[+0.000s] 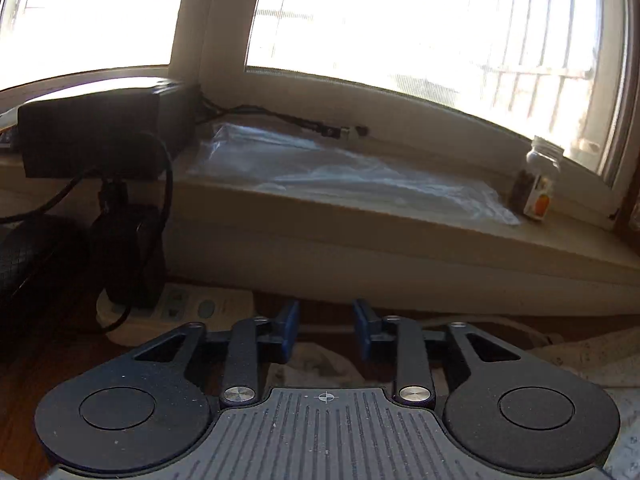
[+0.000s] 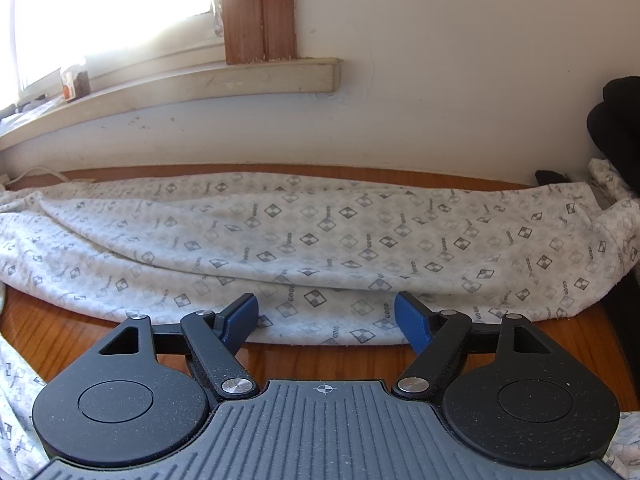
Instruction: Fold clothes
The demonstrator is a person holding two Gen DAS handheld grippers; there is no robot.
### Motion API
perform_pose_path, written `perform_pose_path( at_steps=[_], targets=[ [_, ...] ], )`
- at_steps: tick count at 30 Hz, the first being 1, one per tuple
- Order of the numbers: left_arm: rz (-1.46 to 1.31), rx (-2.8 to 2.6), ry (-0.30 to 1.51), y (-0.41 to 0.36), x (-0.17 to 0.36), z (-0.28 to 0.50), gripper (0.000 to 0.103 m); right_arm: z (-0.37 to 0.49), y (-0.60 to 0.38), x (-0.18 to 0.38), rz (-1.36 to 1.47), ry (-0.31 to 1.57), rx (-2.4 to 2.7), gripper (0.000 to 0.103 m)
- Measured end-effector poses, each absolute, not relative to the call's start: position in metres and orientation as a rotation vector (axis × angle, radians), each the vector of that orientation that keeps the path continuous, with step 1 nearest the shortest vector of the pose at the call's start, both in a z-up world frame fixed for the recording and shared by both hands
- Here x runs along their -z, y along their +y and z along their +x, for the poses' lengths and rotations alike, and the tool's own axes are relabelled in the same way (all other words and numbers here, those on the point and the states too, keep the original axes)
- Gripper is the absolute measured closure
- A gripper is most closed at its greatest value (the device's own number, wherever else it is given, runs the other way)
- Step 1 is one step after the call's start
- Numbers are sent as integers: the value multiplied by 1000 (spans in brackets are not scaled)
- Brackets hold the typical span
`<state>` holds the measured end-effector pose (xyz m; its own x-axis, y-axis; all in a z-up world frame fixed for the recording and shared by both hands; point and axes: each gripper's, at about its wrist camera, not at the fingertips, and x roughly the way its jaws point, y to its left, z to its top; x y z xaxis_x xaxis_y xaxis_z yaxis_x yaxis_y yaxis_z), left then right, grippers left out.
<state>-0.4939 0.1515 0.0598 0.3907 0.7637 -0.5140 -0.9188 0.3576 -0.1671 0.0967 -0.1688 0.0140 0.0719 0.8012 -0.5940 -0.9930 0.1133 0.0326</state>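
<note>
A white garment (image 2: 320,248) printed with small grey checker diamonds lies bunched in a long roll across the wooden table (image 2: 80,332), against the wall. My right gripper (image 2: 326,322) hangs just before its near hem, open wide, blue pads empty. In the left wrist view my left gripper (image 1: 326,330) is open with a narrower gap and holds nothing; it points at the window sill. A pale patch of the garment (image 1: 592,356) shows at the lower right there, and some cloth lies beneath the fingers.
On the sill (image 1: 400,224) lie a clear plastic bag (image 1: 340,172) and a small jar (image 1: 538,184). A black box (image 1: 100,132) with cables and a white power strip (image 1: 188,308) sit at left. Dark cloth (image 2: 618,128) hangs at far right.
</note>
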Motion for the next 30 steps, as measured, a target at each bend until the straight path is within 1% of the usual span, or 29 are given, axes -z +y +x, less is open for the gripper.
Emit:
perform_pose_path(
  at_steps=[2,3,4,5,7,9,10,11,14,15,17,19,20,23,27,30],
  targets=[
    [-462,-1112,401,147,-57,-501,58,97,-169,-14,-438,541,-1414,28],
    [-453,-1110,413,144,-56,-503,55,97,-169,-14,-438,540,-1414,28],
    [-445,-1108,425,141,-55,-505,48,97,-169,-14,-439,539,-1412,28],
    [-446,-1101,435,138,-52,-507,45,96,-169,-14,-439,533,-1407,28],
    [-457,-1084,453,133,-43,-510,44,90,-173,-17,-444,480,-1396,29],
    [-467,-1070,471,130,-34,-509,44,75,-170,-25,-469,426,-1419,33],
    [-472,-1062,479,128,-30,-509,44,66,-167,-30,-485,406,-1439,41],
    [-477,-1057,485,128,-26,-508,44,52,-160,-36,-494,389,-1471,46],
    [-486,-1045,490,128,-21,-508,44,6,-135,-52,-517,351,-1589,51],
    [-484,-1042,488,128,-21,-508,46,-13,-124,-56,-528,349,-1637,51],
    [-475,-1027,492,125,-22,-509,58,-56,-97,-59,-561,355,-1736,51],
    [-464,-1013,498,119,-22,-511,80,-103,-69,-57,-597,352,-1834,51],
    [-462,-1006,494,116,-22,-515,85,-127,-55,-55,-616,349,-1879,51],
    [-468,-989,469,106,-24,-527,91,-190,-20,-48,-668,332,-1988,51],
    [-483,-973,458,96,-28,-543,91,-236,12,-43,-713,317,-2061,49],
    [-493,-961,451,89,-31,-554,91,-248,29,-34,-752,371,-2068,49]
  ],
)
